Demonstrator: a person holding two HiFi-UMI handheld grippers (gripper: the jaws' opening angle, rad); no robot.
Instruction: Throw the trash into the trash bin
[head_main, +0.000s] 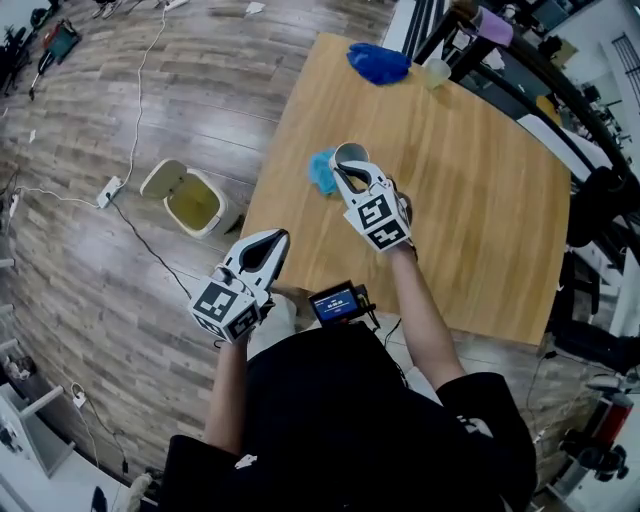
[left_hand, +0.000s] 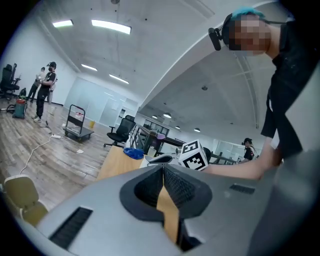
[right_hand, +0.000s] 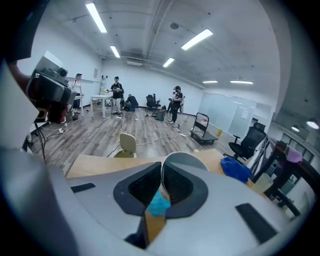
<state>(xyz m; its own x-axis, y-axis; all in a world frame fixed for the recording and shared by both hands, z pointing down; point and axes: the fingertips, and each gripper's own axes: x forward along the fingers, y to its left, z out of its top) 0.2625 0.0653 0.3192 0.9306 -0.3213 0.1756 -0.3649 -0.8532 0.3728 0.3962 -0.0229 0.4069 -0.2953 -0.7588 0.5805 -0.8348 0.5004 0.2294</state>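
Observation:
A white paper cup (head_main: 350, 154) is over the wooden table (head_main: 480, 200), and my right gripper (head_main: 347, 172) is shut on its wall. In the right gripper view the cup (right_hand: 186, 160) rises behind the pads with its rim pinched between them. A crumpled light-blue piece of trash (head_main: 321, 172) lies on the table just left of the cup and shows below the pads (right_hand: 159, 204). The cream trash bin (head_main: 186, 197) stands on the floor left of the table, lid open. My left gripper (head_main: 271, 243) hangs off the table's near left corner, shut and empty.
A dark blue bag (head_main: 378, 62) and a clear plastic cup (head_main: 435, 72) sit at the table's far edge. A power strip (head_main: 109, 190) and cables lie on the floor beyond the bin. Desks and office chairs crowd the right side. Several people stand far off.

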